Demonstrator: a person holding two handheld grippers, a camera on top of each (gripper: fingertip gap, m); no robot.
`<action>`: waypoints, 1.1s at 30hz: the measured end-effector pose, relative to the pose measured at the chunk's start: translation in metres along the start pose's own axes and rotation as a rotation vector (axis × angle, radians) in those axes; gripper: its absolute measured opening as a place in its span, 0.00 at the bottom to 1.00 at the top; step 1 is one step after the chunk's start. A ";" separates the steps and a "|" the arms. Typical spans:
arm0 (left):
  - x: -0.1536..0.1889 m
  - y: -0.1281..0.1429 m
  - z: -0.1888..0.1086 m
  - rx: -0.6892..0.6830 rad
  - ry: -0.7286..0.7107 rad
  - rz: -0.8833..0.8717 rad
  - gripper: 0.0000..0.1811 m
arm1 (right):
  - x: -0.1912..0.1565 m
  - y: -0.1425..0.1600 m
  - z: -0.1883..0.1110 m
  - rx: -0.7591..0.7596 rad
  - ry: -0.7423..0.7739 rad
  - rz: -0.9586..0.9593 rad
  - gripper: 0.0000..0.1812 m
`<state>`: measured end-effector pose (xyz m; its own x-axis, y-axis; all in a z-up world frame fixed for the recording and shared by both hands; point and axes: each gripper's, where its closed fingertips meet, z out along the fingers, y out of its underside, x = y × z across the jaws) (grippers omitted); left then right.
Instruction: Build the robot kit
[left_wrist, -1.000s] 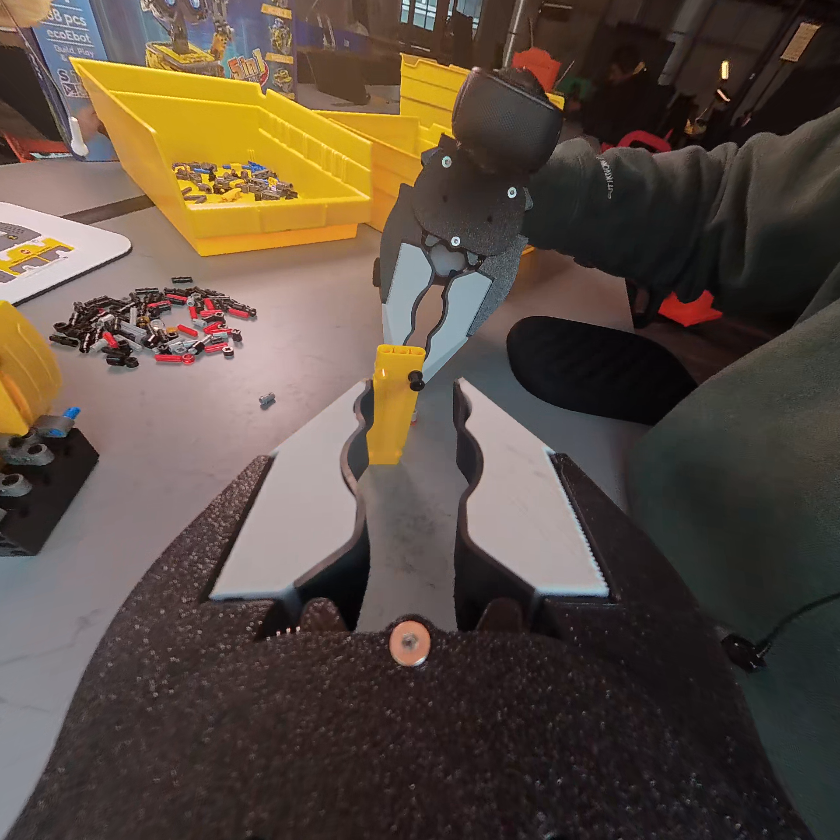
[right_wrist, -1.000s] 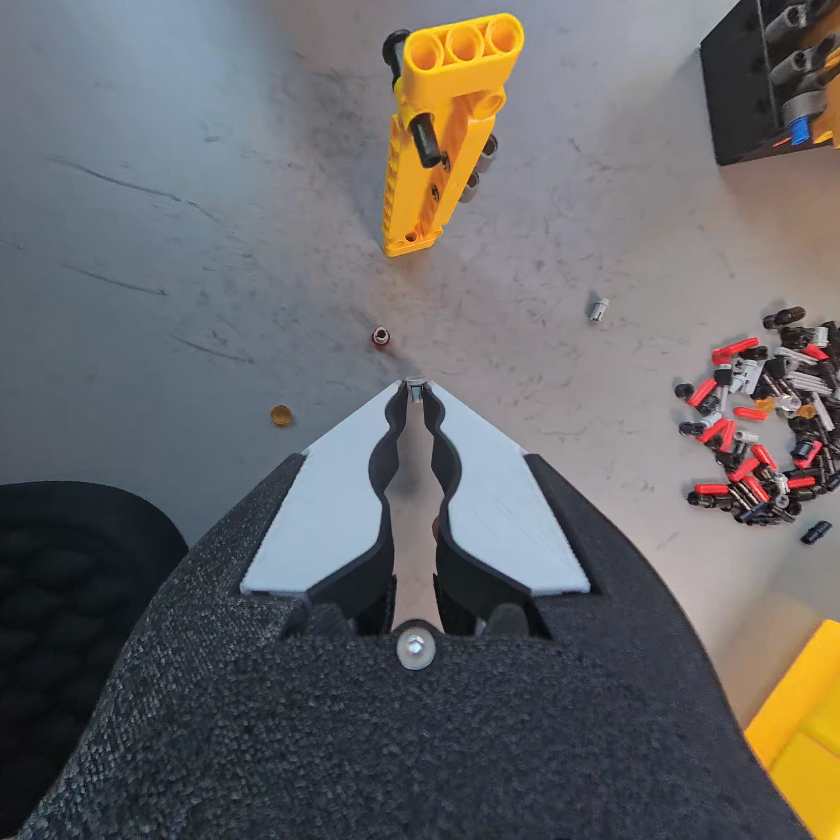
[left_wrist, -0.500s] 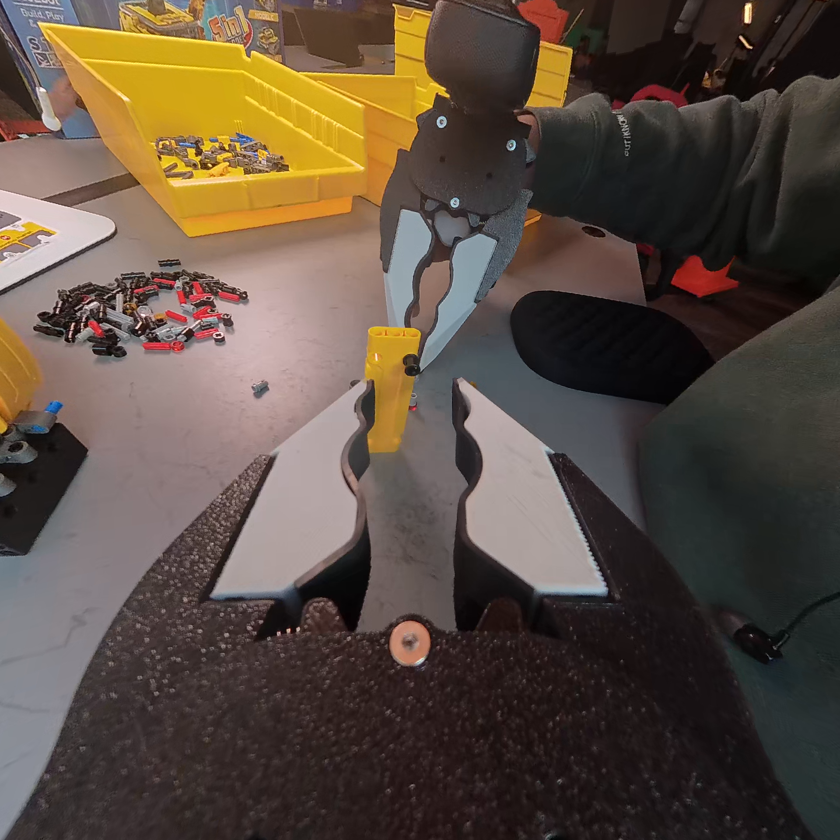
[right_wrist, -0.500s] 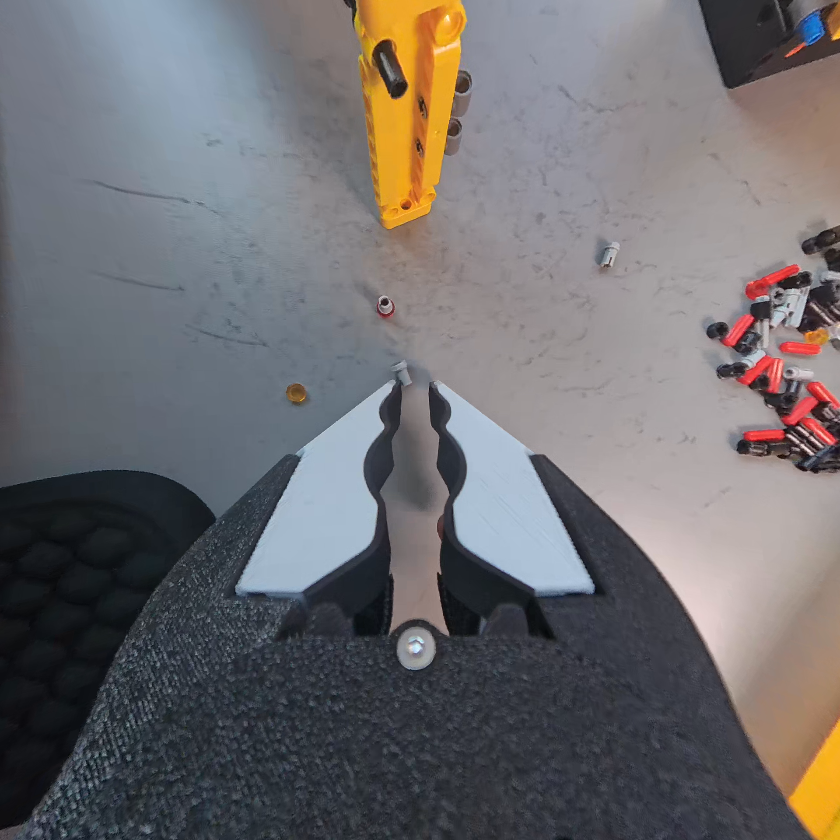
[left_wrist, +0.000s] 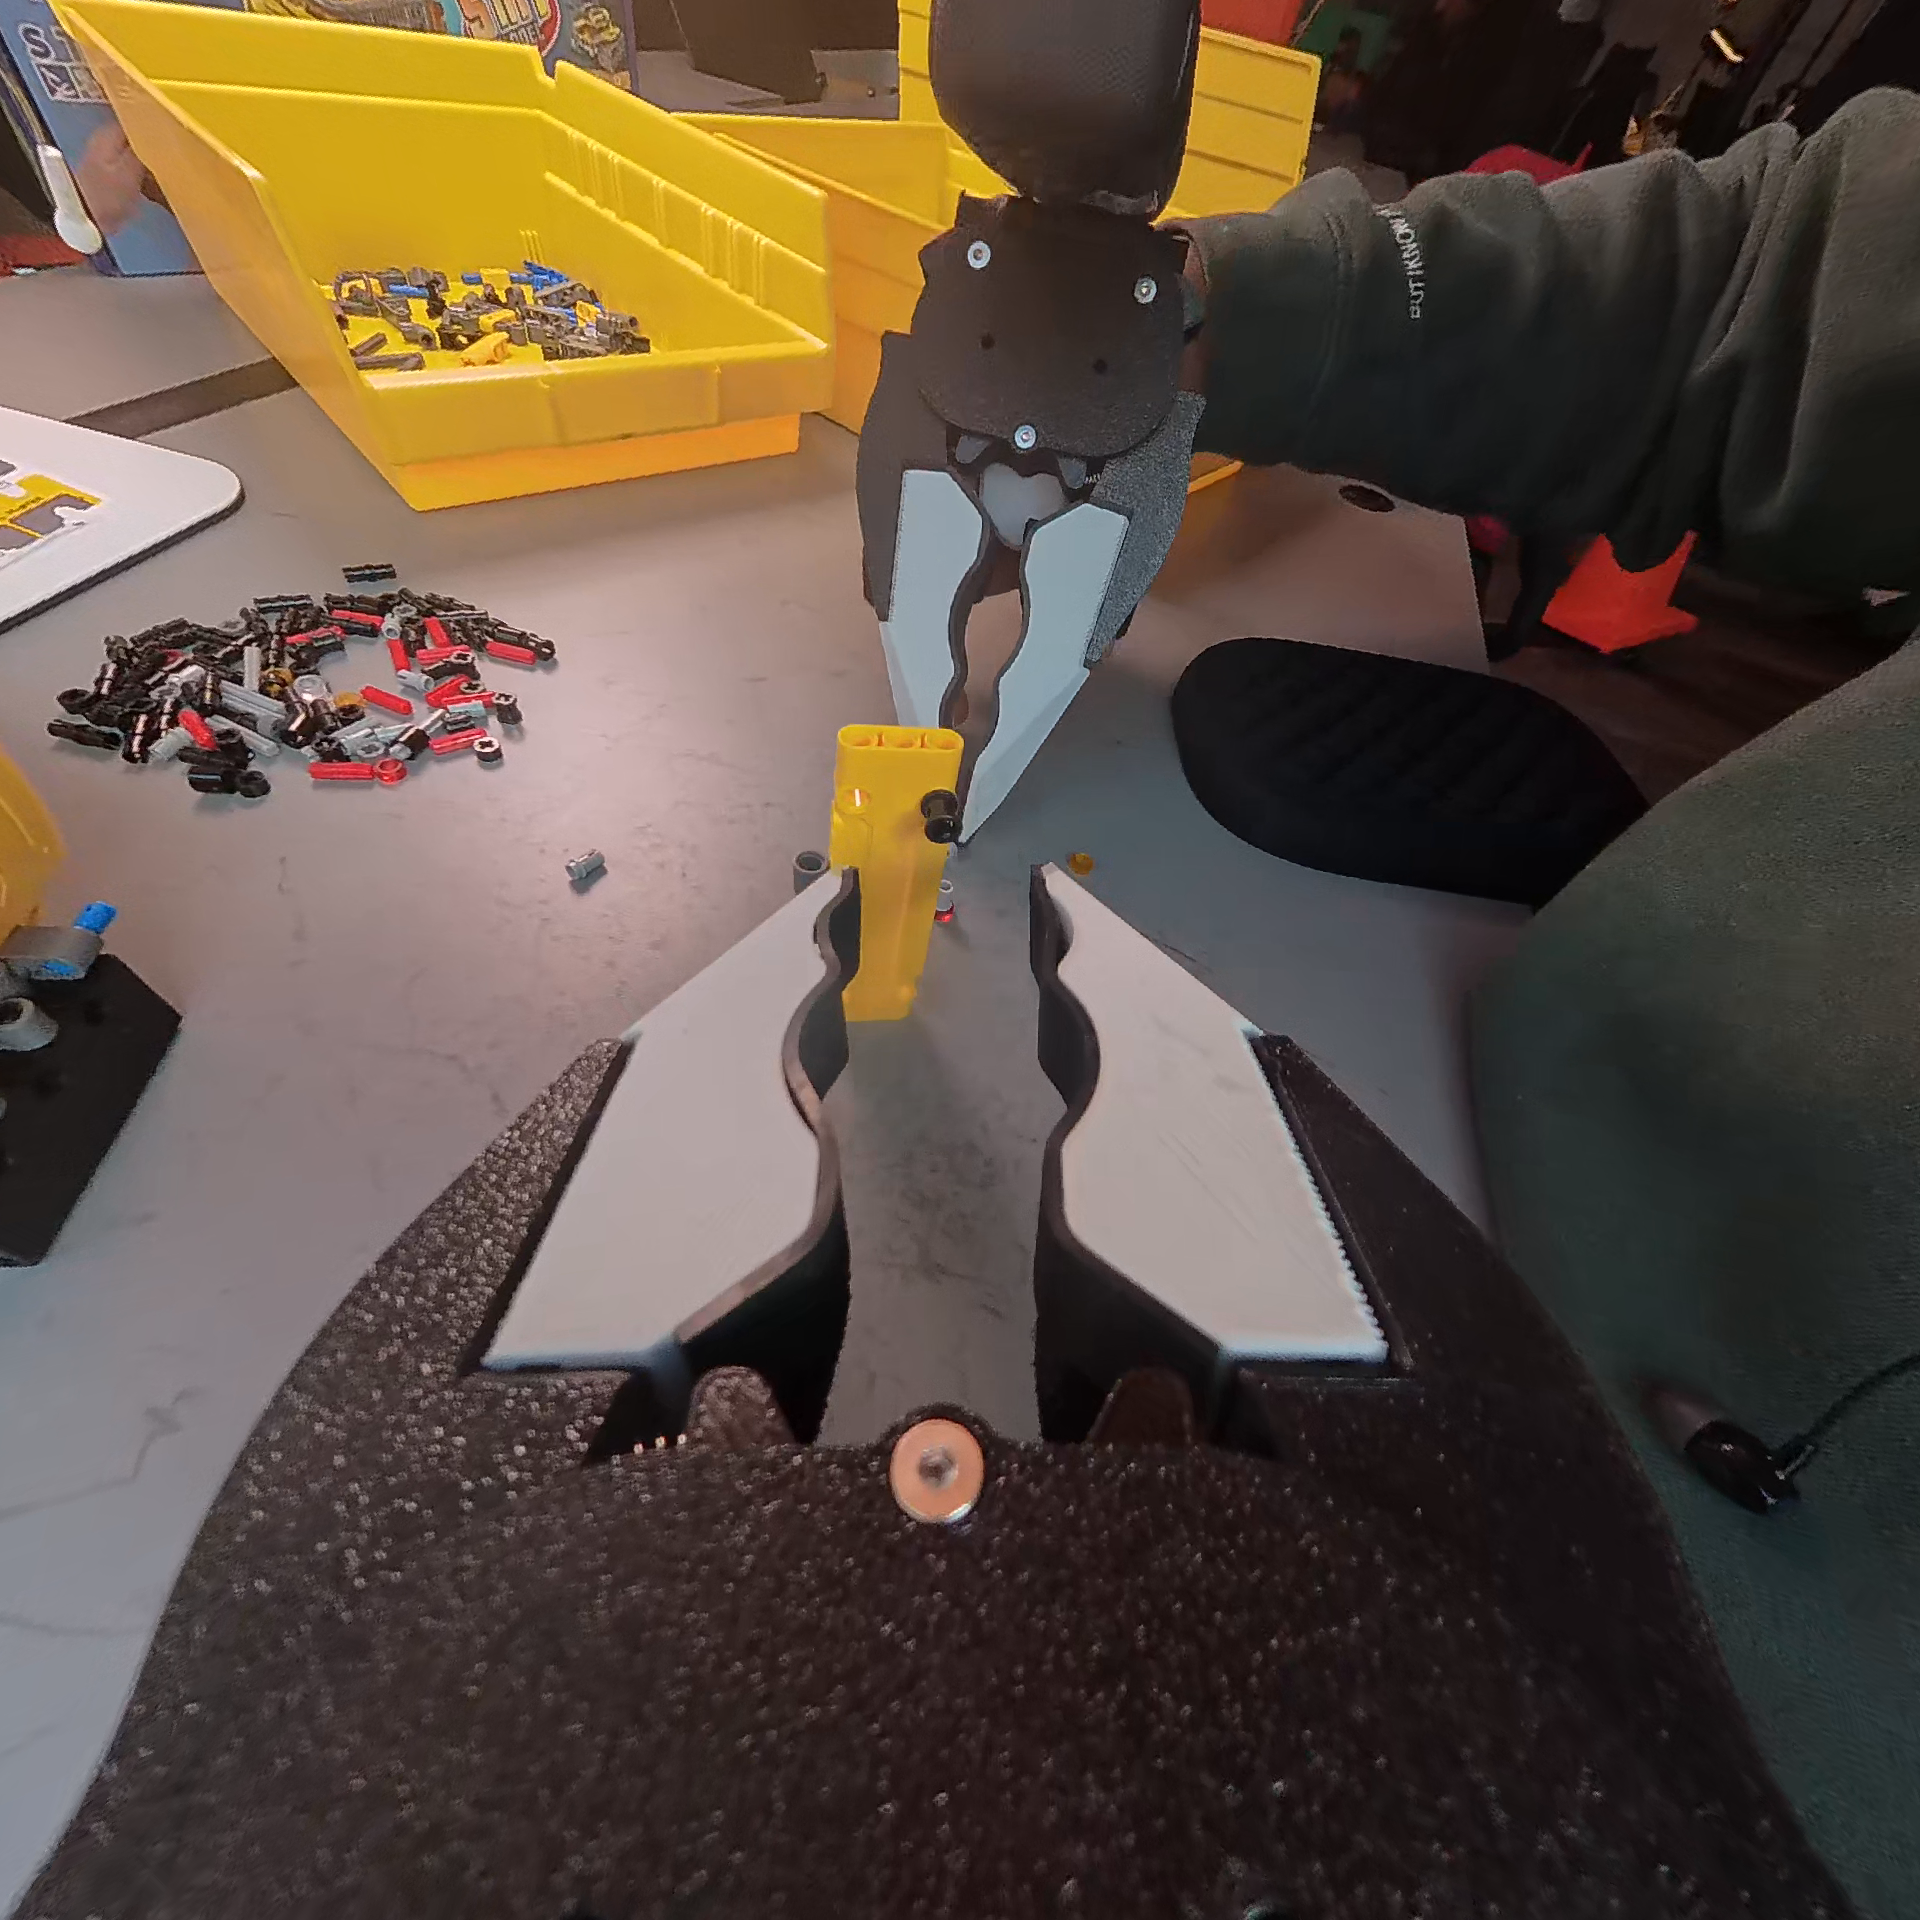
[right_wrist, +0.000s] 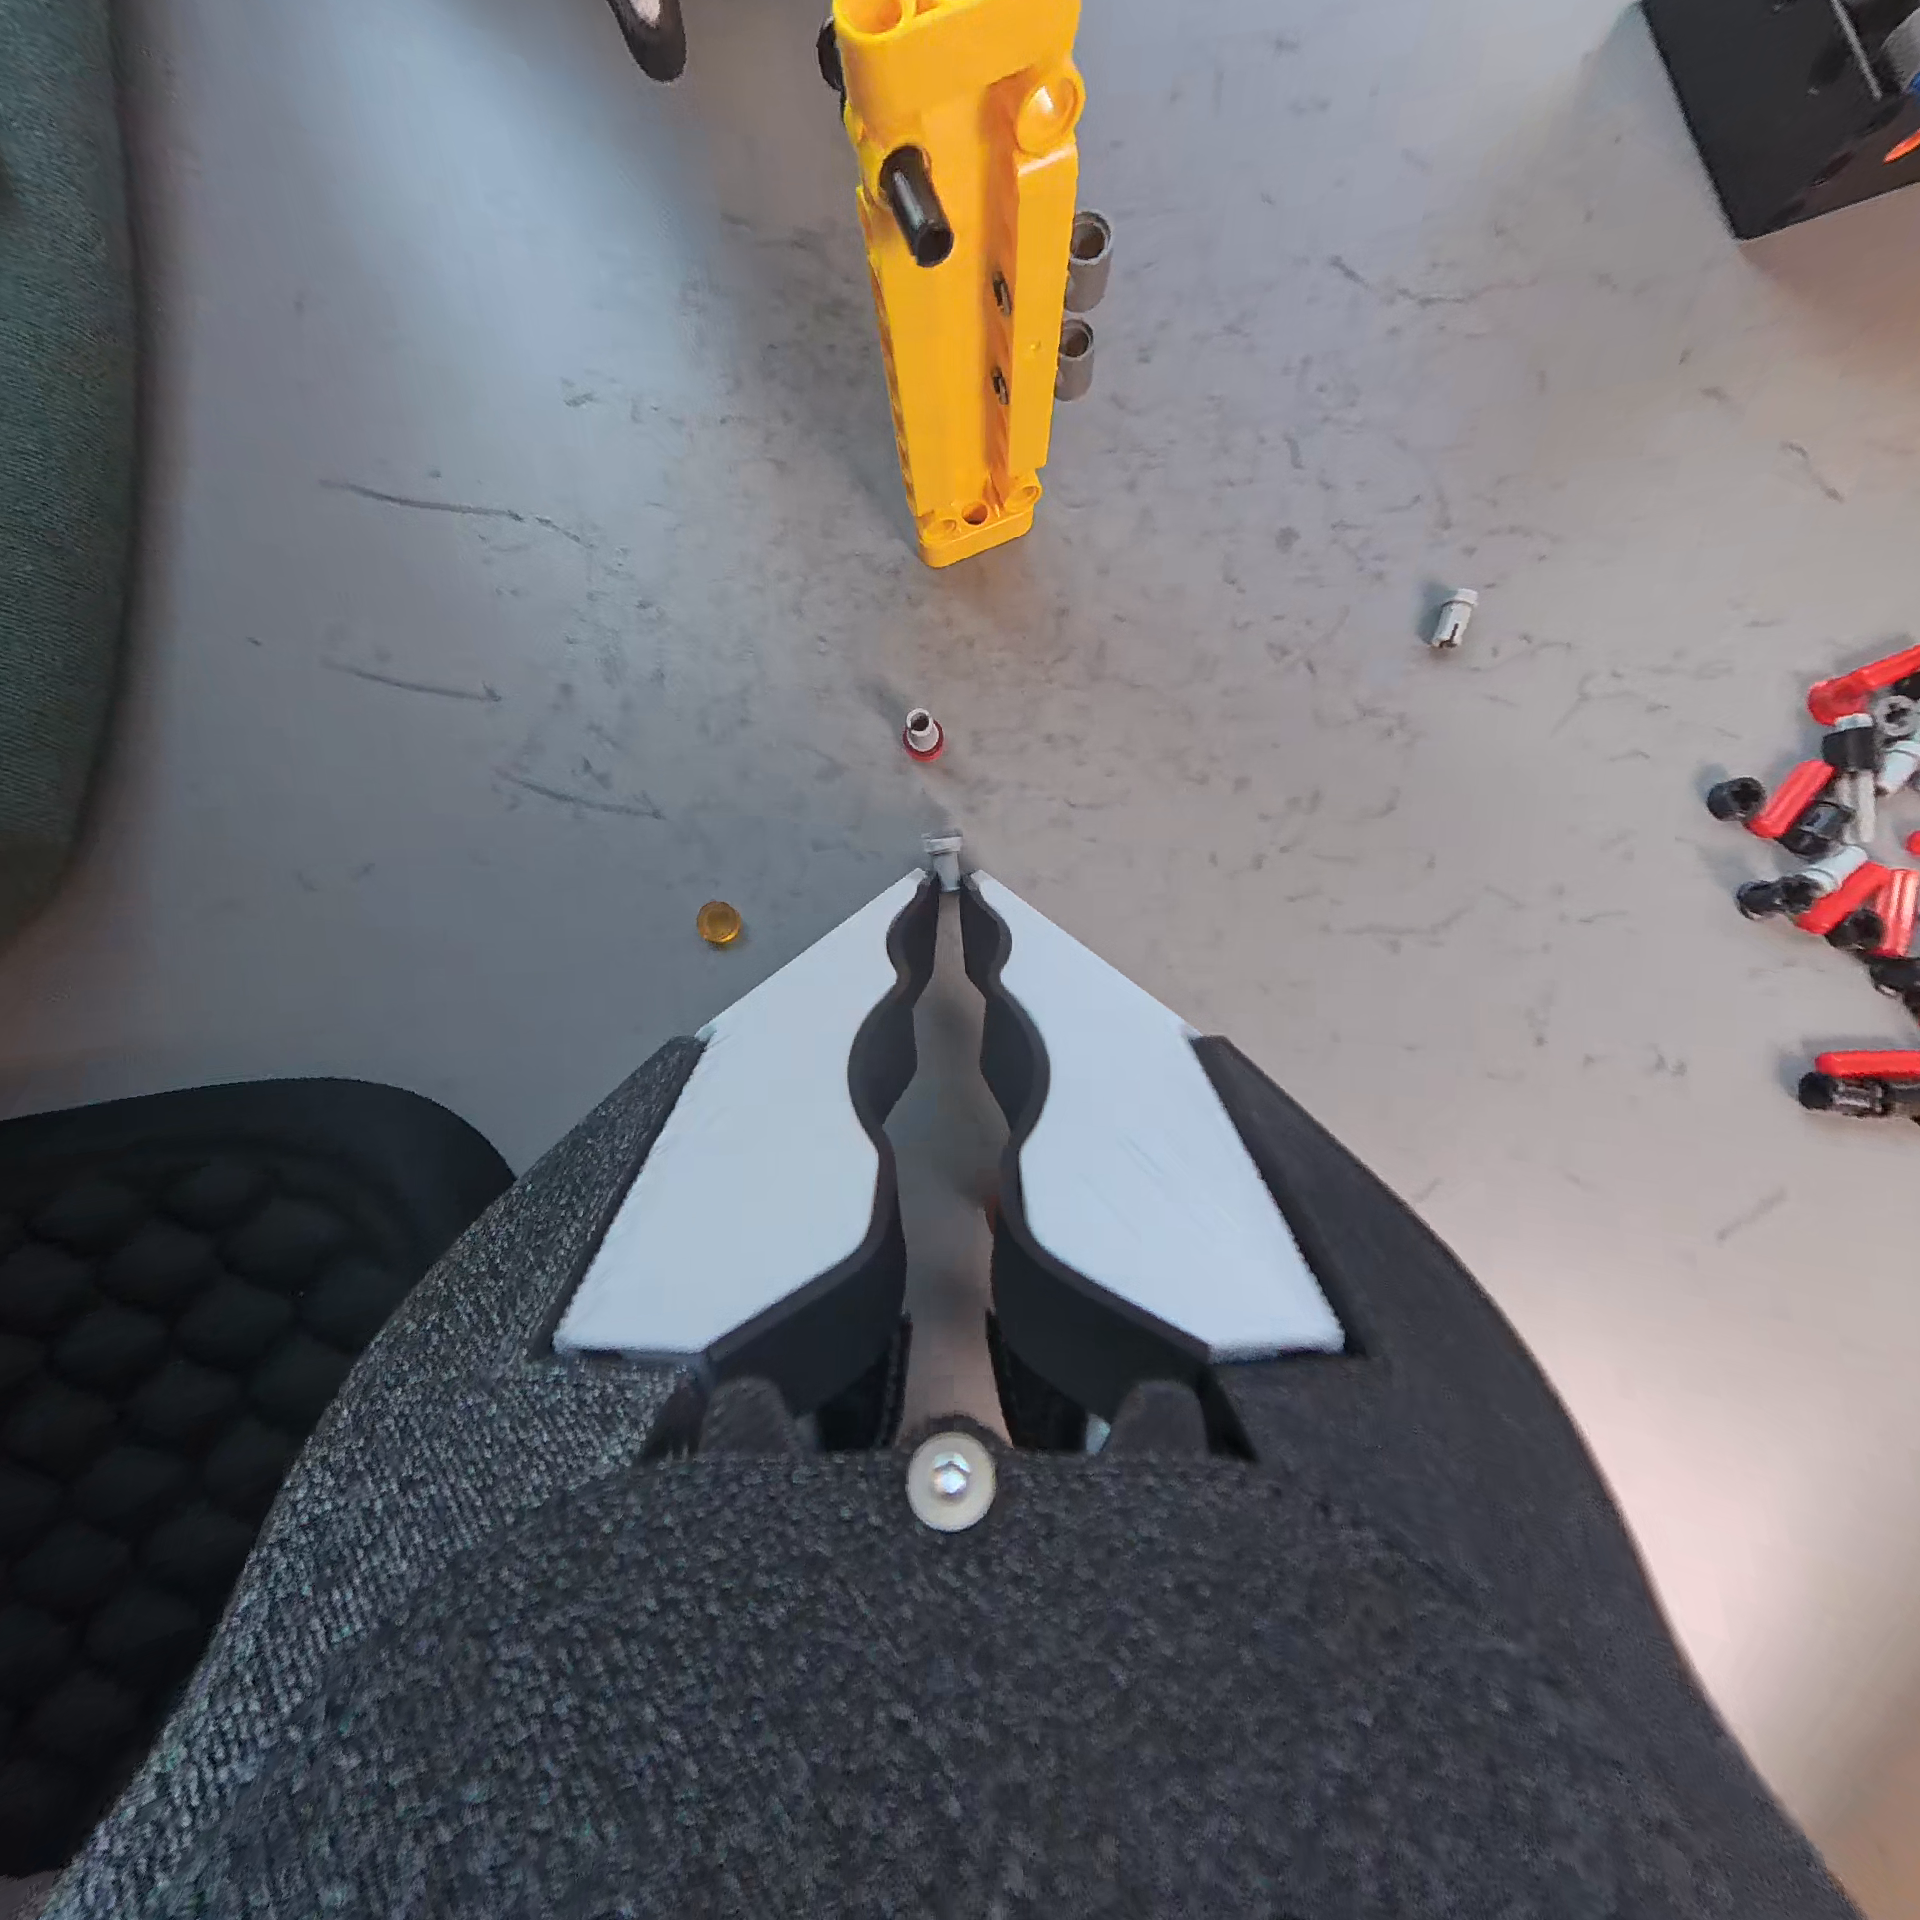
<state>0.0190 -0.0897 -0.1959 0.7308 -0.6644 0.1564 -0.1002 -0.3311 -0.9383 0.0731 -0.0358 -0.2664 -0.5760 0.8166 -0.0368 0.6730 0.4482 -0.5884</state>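
1. One yellow block is standing upright on the grey table, long axis vertical, open end up, a black peg sticking out sideways.
2. Left tongs are spread wide, the block leaning against the left finger.
3. Right tongs are pointing down, nearly together, pinching a small grey pin at mid-frame.
4. Loose pieces are lying at left.

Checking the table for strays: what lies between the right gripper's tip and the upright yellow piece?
In the right wrist view, one small red-and-white piece lies between the right gripper and the yellow piece.
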 end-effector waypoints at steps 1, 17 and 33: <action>0.000 0.000 0.000 0.002 0.000 -0.002 0.17 | 0.002 0.002 -0.002 -0.032 0.006 -0.008 0.02; 0.007 -0.001 -0.001 0.005 0.009 0.044 0.17 | 0.012 0.018 -0.015 -0.682 0.031 -0.280 0.02; 0.009 0.004 0.003 -0.023 0.015 0.061 0.17 | 0.005 0.022 -0.020 -0.222 0.021 -0.023 0.07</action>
<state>0.0273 -0.0956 -0.1988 0.7125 -0.6939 0.1042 -0.1595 -0.3048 -0.9390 0.0946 -0.0146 -0.2635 -0.5840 0.8118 -0.0073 0.7470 0.5338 -0.3962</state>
